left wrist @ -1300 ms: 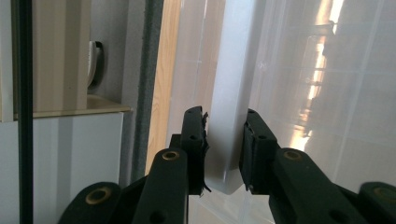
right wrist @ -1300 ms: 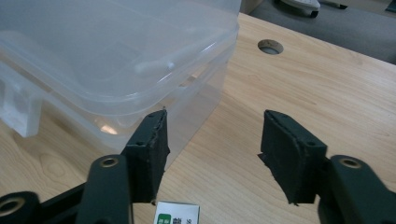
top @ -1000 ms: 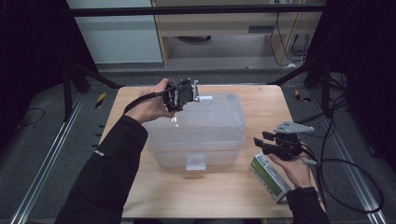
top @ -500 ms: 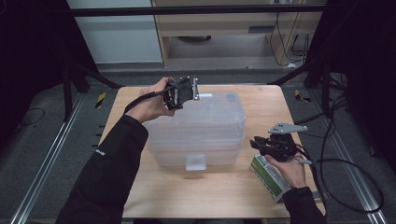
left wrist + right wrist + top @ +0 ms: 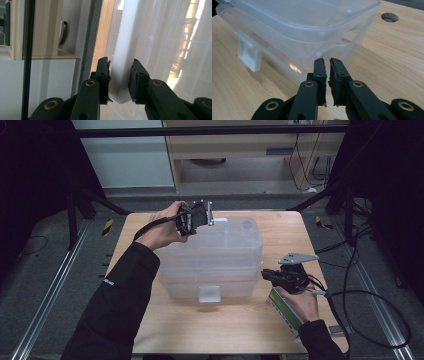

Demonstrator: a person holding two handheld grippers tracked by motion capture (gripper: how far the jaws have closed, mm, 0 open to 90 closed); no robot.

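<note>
Clear plastic box [image 5: 215, 257] sits on the table – its white latch [image 5: 122, 75] pinched between the left gripper's [image 5: 120, 72] jaws, while the right gripper [image 5: 327, 67], jaws just closing to a sliver with nothing between, points at its lower rim.

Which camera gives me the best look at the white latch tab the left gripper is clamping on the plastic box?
The left gripper view: the white latch tab sits close up, pinched between the left gripper pads. The high view shows it small at the clear plastic box's far edge. The right gripper view shows another clasp on the box's side.
</note>
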